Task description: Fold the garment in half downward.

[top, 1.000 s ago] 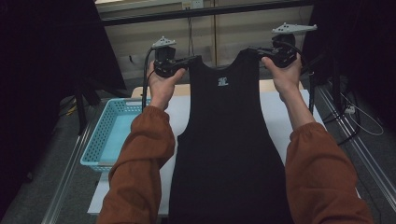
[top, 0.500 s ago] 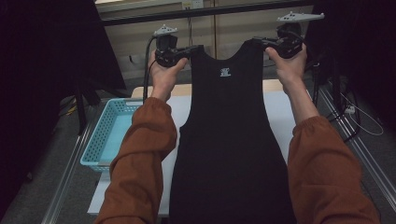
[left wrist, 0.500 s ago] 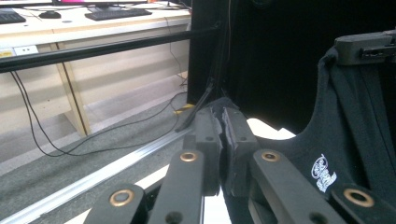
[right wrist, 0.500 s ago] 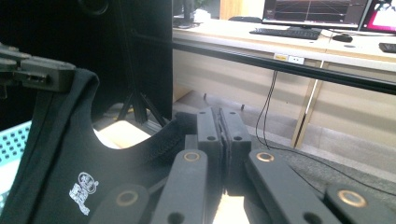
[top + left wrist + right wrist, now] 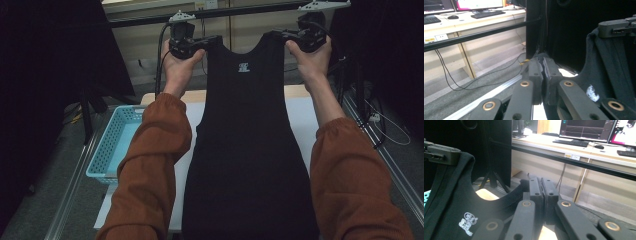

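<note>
I hold the black sleeveless cotton vest with the small white print at its neck (image 5: 248, 145) up in front of me by its two shoulder straps; my left tool (image 5: 196, 44) is clamped tight on the left strap, and in the left gripper view (image 5: 542, 75) the dark cloth is pinched between its pads; my right tool (image 5: 286, 35) is clamped just as narrow on the right strap, with cloth caught between the pads in the right gripper view (image 5: 541, 192) too. The vest hangs straight from the straps, its lower part draped towards me over the white tabletop (image 5: 300, 120); a light blue plastic mesh basket (image 5: 112, 147) sits at the left edge, apart from the cloth. To do this lift well, I judge that I should keep both hands level and equally far apart, so the neckline stays taut without stretching; grip firmly, since a slipping strap would let one side drop; let the hem clear the tabletop before laying the vest flat.
</note>
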A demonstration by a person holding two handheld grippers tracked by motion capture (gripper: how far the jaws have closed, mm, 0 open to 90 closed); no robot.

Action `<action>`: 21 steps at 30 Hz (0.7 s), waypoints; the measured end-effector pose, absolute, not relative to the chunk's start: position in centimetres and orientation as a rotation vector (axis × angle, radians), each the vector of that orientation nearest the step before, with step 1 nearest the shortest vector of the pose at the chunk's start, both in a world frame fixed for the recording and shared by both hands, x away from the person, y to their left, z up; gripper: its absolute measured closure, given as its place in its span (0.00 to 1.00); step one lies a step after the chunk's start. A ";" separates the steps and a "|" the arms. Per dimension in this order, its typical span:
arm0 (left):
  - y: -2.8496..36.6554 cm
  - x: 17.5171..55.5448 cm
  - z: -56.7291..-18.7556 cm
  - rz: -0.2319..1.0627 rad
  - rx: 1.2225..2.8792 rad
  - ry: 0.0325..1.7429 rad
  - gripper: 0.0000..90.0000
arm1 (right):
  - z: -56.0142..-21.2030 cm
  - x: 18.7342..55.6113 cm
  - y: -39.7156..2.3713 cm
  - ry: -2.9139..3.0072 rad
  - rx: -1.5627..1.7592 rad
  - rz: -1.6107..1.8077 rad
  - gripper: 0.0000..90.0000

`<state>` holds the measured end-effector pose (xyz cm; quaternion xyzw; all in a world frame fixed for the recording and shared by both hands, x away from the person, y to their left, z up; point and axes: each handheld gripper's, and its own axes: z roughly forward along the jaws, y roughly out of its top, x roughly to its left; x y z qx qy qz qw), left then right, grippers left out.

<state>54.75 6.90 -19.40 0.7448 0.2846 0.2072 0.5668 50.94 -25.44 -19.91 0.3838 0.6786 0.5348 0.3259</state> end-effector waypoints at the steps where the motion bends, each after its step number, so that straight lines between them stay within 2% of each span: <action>1: 7.0 54.6 -19.6 0.484 1.756 0.666 0.96 | -20.2 50.9 -25.5 1.777 1.008 1.408 0.99; 10: 7.6 53.4 -23.9 0.421 1.771 0.680 0.96 | -24.3 49.0 -26.7 1.788 1.050 1.467 0.99; 21: 9.1 50.0 -26.1 0.391 1.753 0.632 0.96 | -26.6 45.6 -26.8 1.812 1.006 1.504 0.99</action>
